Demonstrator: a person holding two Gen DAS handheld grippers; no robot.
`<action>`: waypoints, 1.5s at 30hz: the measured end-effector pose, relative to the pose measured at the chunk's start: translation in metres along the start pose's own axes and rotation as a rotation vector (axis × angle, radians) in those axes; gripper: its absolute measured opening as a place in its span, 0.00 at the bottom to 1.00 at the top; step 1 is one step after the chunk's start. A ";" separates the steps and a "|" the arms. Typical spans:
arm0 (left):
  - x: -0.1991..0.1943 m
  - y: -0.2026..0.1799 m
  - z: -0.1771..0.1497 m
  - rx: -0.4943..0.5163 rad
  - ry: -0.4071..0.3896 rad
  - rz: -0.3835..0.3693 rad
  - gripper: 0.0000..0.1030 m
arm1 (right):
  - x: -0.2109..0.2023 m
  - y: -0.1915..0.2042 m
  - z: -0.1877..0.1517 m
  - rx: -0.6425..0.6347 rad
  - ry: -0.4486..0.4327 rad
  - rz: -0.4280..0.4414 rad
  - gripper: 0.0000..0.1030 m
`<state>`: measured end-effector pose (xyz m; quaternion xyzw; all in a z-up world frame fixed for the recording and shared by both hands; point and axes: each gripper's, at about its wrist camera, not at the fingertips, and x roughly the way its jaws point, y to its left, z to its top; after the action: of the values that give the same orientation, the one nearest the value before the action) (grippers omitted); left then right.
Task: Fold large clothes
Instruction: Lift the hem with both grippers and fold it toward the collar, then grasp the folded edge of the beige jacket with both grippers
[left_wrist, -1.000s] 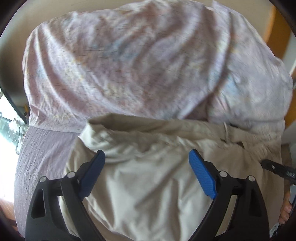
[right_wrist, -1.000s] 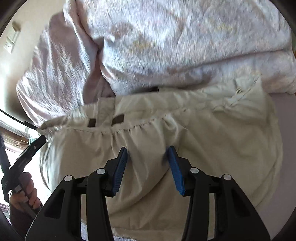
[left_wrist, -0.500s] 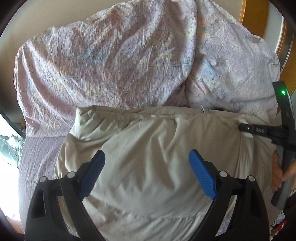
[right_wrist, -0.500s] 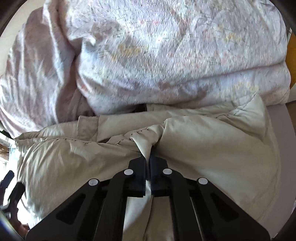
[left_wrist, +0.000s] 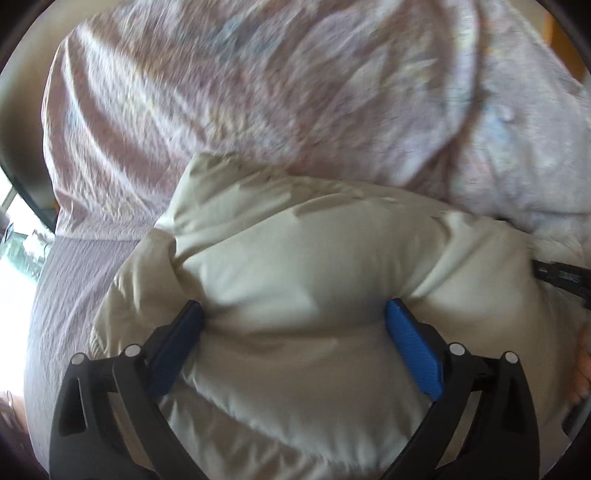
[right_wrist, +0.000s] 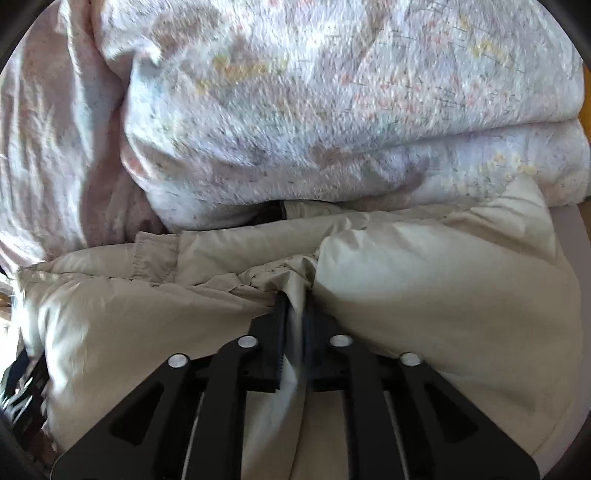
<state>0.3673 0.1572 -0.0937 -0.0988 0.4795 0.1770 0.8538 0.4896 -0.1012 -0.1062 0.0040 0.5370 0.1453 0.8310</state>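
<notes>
jacket (left_wrist: 303, 280) bulging between fingers (left_wrist: 413, 350)

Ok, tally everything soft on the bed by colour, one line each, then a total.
Beige: 1, the puffy jacket
Pale floral print: 1, the duvet
Plain lilac: 1, the bed sheet
Total: 3

Rumpled floral duvet (left_wrist: 258, 103), bright window (left_wrist: 14, 236)
</notes>
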 end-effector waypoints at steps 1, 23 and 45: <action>0.007 0.002 0.000 -0.008 0.005 0.017 0.98 | -0.001 0.000 -0.001 -0.006 -0.006 0.011 0.24; 0.034 0.012 0.004 0.006 -0.015 0.035 0.98 | -0.008 -0.089 -0.037 -0.037 -0.108 -0.200 0.56; 0.043 0.016 -0.005 -0.020 -0.143 0.004 0.98 | 0.010 -0.103 -0.074 -0.041 -0.288 -0.201 0.64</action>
<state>0.3780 0.1792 -0.1327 -0.0937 0.4158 0.1899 0.8845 0.4514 -0.2083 -0.1627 -0.0460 0.4070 0.0705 0.9095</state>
